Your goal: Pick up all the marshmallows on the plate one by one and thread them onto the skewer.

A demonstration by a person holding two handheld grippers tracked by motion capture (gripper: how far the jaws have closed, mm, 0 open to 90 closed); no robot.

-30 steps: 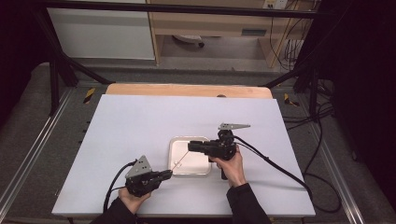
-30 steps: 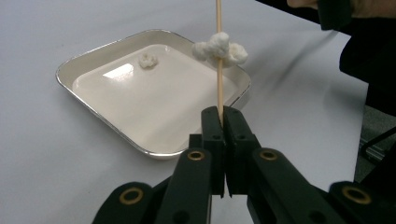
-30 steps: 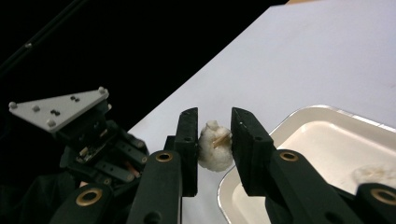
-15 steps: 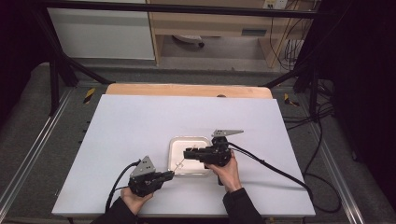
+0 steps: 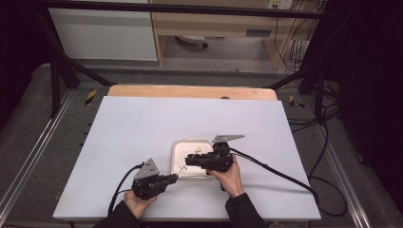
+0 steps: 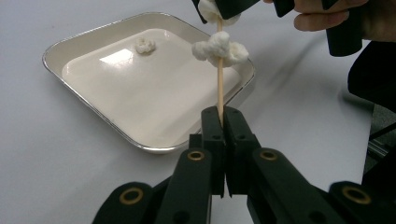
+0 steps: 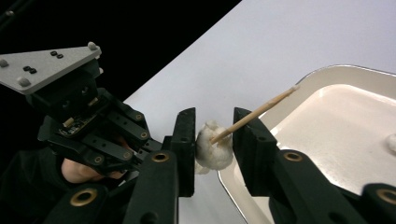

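A skewer (image 6: 219,79) is clamped upright in the left hand-held gripper (image 6: 219,116), 1 popcorn (image 6: 219,46) piece threaded on it. Just above, another piece (image 7: 212,144) is pinched in the right hand-held gripper (image 7: 212,140), meeting the skewer's tip. A 3rd piece (image 6: 144,45) lies in the tray (image 6: 84,37) beyond. Threading seems underway; next, a steady push down the skewer is needed.

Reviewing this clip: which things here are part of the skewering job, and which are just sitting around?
In the job: wooden skewer in left gripper; white puffs threaded on it; right gripper around a puff; tray; loose puff in tray.

Lying about: wooden board; cables beside table.
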